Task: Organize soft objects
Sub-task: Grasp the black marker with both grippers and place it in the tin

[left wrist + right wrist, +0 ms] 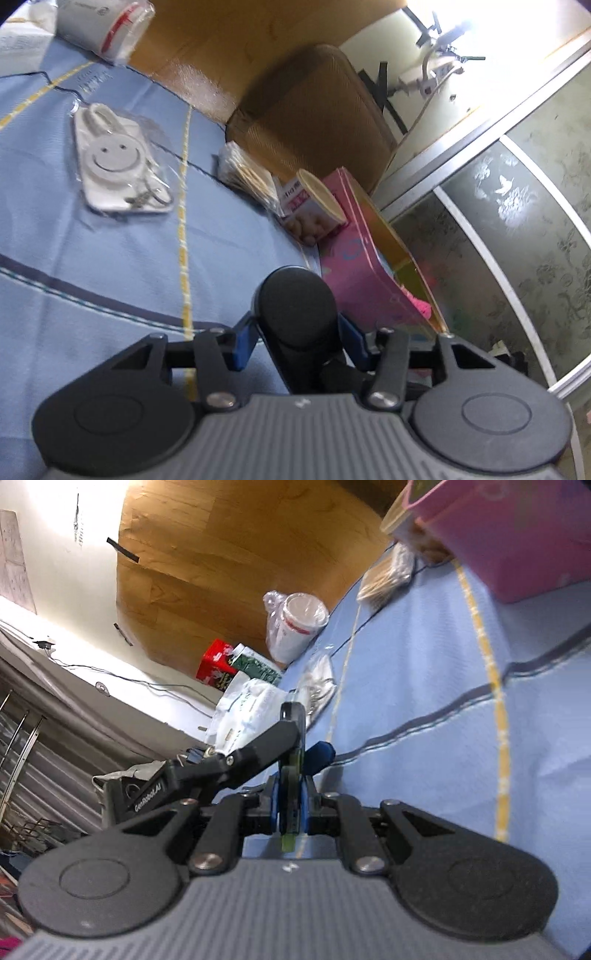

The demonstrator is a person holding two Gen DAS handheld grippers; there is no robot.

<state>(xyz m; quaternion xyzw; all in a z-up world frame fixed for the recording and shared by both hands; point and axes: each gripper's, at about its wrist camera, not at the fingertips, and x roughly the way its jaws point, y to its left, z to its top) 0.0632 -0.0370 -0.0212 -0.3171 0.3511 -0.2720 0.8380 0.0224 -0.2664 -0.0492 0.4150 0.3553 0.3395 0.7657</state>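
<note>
Mid-handover: left gripper clamped on a black pad, right gripper clenched on its thin edge — next, probably into the pink box.

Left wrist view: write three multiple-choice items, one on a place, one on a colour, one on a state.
1. The smiley pack lies: A on the blue sheet; B on the floor; C on a chair.
2. The box beside the paper cup is: A green; B pink; C white.
3. The left hand-held gripper: A is empty; B has a black rounded object between its fingers; C is out of view.
Key: A, the pack rests flat on the sheet; B, its sides are pink; B, the blue pads flank the object.
</note>
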